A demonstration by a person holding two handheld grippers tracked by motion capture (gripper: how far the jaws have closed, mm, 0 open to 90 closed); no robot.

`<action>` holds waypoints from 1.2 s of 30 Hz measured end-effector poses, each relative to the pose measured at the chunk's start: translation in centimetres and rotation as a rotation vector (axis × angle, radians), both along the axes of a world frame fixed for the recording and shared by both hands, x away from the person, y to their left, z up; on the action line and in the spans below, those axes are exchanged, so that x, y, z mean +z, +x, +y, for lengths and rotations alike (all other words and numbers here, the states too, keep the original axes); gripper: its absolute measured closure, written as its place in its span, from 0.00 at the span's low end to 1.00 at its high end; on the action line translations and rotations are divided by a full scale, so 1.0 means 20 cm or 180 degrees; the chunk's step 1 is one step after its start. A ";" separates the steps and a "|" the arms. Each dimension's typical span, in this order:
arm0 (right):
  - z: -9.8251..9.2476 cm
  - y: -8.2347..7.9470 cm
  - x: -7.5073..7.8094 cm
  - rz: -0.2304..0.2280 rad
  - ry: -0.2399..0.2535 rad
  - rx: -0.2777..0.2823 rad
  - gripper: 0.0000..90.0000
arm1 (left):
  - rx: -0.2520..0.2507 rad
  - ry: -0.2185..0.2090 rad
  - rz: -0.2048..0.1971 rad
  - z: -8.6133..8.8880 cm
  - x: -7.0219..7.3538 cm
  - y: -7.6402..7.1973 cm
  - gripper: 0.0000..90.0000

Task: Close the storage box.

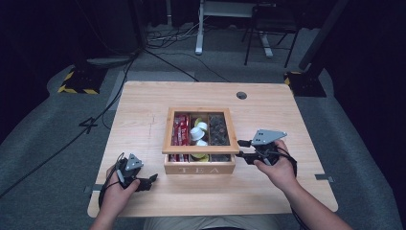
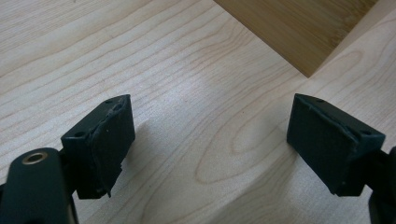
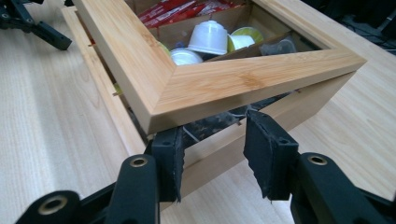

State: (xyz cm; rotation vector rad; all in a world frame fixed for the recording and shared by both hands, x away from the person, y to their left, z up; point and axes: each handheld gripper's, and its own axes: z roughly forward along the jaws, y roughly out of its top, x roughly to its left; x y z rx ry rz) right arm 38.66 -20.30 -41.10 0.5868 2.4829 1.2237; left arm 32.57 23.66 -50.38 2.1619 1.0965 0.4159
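Both hand-held grippers were matt black, the left gripper (image 1: 152, 179) and right gripper (image 1: 242, 149) each topped by a grey three-cornered plate and trailing a thin black cable. Their blocky jaws carried worn, ragged-edged black pads (image 2: 111, 140), small screw holes and brass-ringed pivots; the person's forearms were bare, without sleeves.

Bare table (image 1: 143, 129) all around the central tea box (image 1: 199, 164).

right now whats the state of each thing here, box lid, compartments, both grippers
tea box: on the table, upright
lid: ajar, raised off the box at the near corner
compartments: filled with red sachets, pods, dark packets
left gripper: open, empty, over bare table
right gripper: jaws apart at the lid's corner, under its edge
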 end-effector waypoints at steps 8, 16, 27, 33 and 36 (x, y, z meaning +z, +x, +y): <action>-0.01 -0.03 -0.02 0.0065 0.0027 0.0006 0.62 | 0.0006 -0.0009 -0.0001 -0.01 0.00 0.00 0.17; 0.03 -0.08 -0.02 0.0080 -0.0106 0.0082 0.51 | -0.0004 -0.0009 0.0006 -0.01 0.00 0.00 0.17; 0.04 -0.09 -0.06 0.0158 -0.0170 0.0056 0.53 | -0.0004 -0.0008 0.0006 -0.01 0.00 0.00 0.17; 0.02 -0.08 -0.05 0.0226 0.0050 0.0005 0.42 | -0.0005 -0.0008 0.0007 -0.01 0.00 0.00 0.17; 0.01 -0.06 -0.06 0.0308 0.0107 0.0008 0.41 | -0.0005 -0.0009 0.0005 -0.01 0.00 0.00 0.17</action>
